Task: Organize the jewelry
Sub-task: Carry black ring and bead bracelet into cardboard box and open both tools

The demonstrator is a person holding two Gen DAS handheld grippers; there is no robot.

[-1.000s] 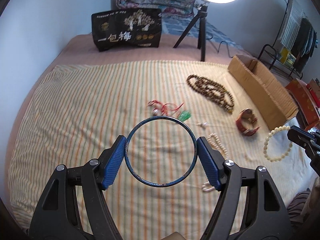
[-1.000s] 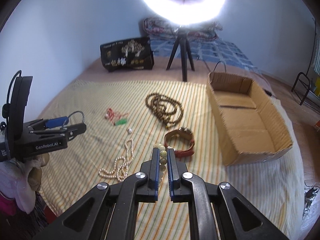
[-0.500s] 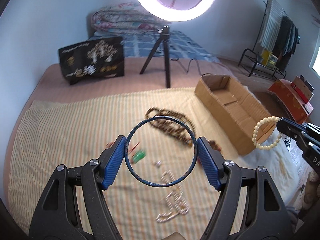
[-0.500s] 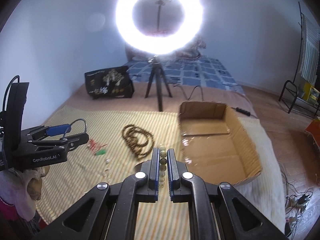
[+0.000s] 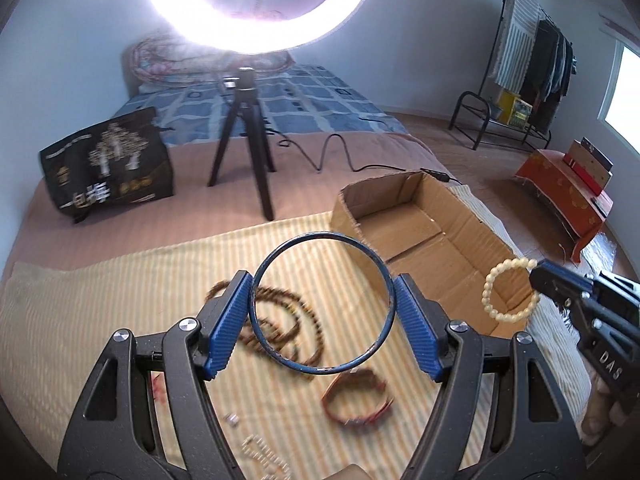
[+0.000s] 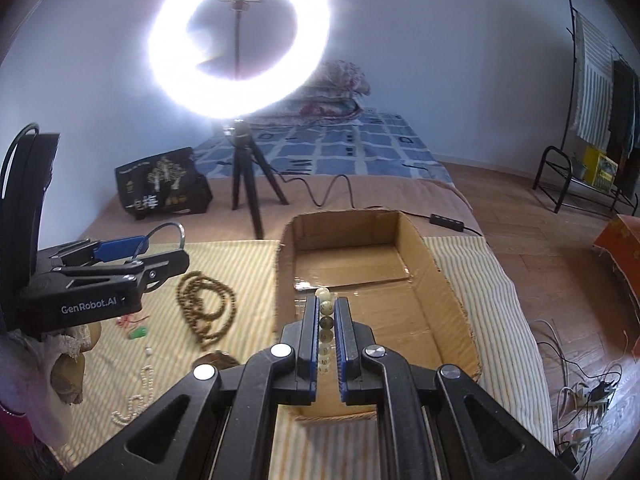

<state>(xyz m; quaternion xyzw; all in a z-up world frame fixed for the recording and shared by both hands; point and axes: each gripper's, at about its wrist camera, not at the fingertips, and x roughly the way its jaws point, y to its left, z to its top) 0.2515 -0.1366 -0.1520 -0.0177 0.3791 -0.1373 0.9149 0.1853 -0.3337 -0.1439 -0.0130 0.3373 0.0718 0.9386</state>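
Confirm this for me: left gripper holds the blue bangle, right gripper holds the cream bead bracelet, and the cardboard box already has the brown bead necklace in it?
Not quite. The brown bead necklace lies on the striped cloth beside the cardboard box, which the right wrist view shows empty. The left gripper does hold the blue bangle, the right gripper the cream bead bracelet.

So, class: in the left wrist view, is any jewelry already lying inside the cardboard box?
No, the cardboard box shows only its bare floor, while the cream bead bracelet hangs from the right gripper above it.
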